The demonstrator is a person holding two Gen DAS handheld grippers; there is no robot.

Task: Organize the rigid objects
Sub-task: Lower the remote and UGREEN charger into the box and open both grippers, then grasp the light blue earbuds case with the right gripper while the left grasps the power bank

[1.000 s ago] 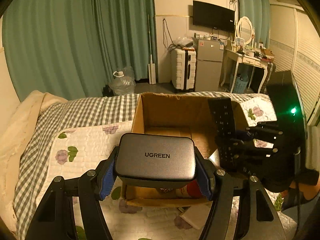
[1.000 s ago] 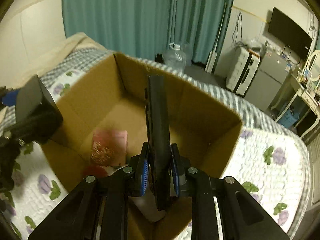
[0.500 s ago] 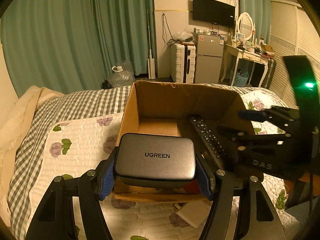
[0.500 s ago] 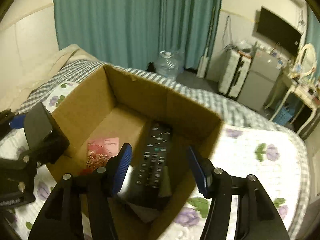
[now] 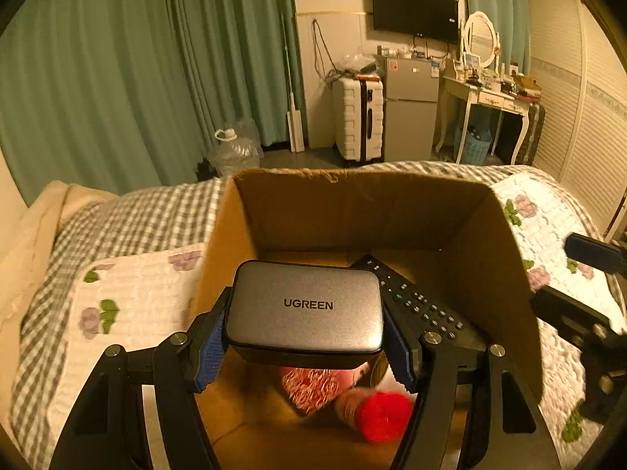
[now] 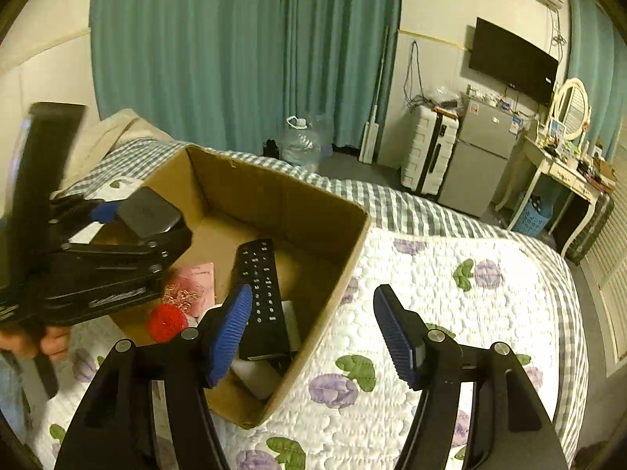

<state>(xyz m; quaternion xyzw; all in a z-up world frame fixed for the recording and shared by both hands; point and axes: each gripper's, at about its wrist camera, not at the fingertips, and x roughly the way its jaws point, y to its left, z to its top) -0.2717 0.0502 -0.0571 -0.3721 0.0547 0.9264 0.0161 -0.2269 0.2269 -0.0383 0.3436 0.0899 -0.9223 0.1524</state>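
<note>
My left gripper [image 5: 305, 337] is shut on a grey UGREEN charger [image 5: 305, 305] and holds it over the open cardboard box [image 5: 352, 203]; the charger also shows in the right wrist view [image 6: 151, 211]. A black remote [image 6: 260, 297] lies inside the box, leaning on its right side; it also shows in the left wrist view [image 5: 419, 305]. My right gripper [image 6: 313, 329] is open and empty above the box's right rim [image 6: 352, 250] and the quilt.
In the box lie a pink packet [image 6: 192, 286], a red-capped item [image 6: 166, 321] and a white object [image 6: 254, 380]. The box sits on a floral quilt [image 6: 450, 313] on a bed. A suitcase [image 5: 358, 117], fridge [image 5: 411, 113] and dressing table [image 5: 490, 98] stand behind.
My right gripper opened and let the remote drop into the box, then drew back to the right. My left gripper moved forward over the box with the charger.
</note>
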